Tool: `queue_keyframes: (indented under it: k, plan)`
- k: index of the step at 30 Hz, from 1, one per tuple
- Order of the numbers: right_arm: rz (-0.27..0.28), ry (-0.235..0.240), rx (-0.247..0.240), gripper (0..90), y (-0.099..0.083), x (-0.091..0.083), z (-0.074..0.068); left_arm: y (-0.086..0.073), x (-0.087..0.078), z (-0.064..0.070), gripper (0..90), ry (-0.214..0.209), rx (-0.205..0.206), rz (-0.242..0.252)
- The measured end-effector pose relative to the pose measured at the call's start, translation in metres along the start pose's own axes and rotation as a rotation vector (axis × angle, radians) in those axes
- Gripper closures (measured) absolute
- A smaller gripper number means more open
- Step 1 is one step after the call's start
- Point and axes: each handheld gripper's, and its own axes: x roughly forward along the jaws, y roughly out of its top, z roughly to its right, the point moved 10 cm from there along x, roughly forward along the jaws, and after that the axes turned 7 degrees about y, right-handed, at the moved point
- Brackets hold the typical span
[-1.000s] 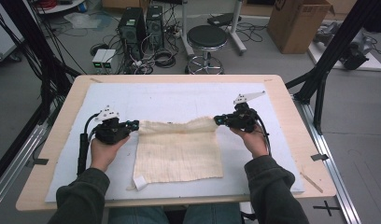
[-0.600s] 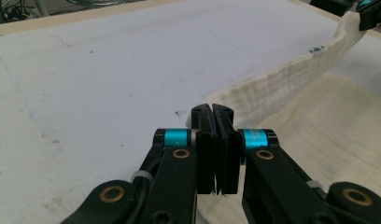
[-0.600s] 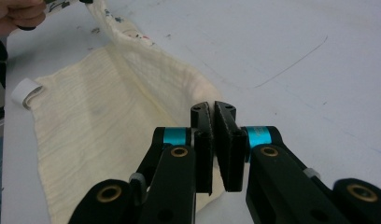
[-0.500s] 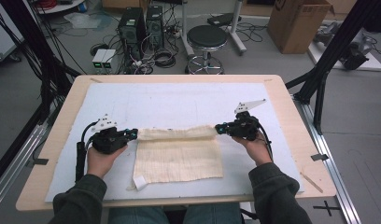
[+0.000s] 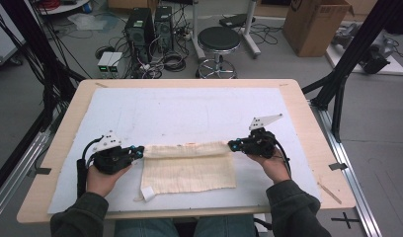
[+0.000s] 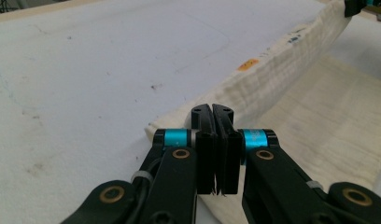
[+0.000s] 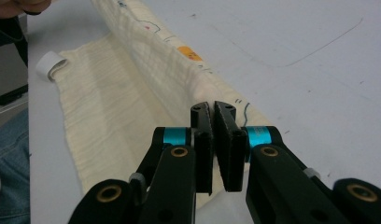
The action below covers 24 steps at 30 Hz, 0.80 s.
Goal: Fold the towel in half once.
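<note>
Two hand-held grippers pinch opposite far corners of a cream cloth.

Left hand-held gripper [image 5: 138, 150] is clenched on the left end of the cream cloth [image 5: 189, 170], and the right hand-held gripper [image 5: 232, 144] is clenched on its right end, with the folded far edge stretched between them. The cloth lies on a white mat [image 5: 189, 111] covering the wooden tabletop [image 5: 308, 133], toward the near side, with a small white tag [image 5: 147, 193] at its near-left corner.
</note>
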Motion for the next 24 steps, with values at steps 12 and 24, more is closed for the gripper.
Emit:
queue_keyframes:
  k: [12, 24]
  plan:
    - [-0.003, 0.018, -0.005, 86.0, -0.015, -0.001, -0.014, -0.014, -0.012, 0.015, 87.5, -0.032, 0.019, -0.008]
    - [0.003, 0.026, -0.012, 86.0, -0.027, -0.003, -0.025, -0.026, -0.021, 0.028, 87.6, -0.062, 0.042, -0.016]
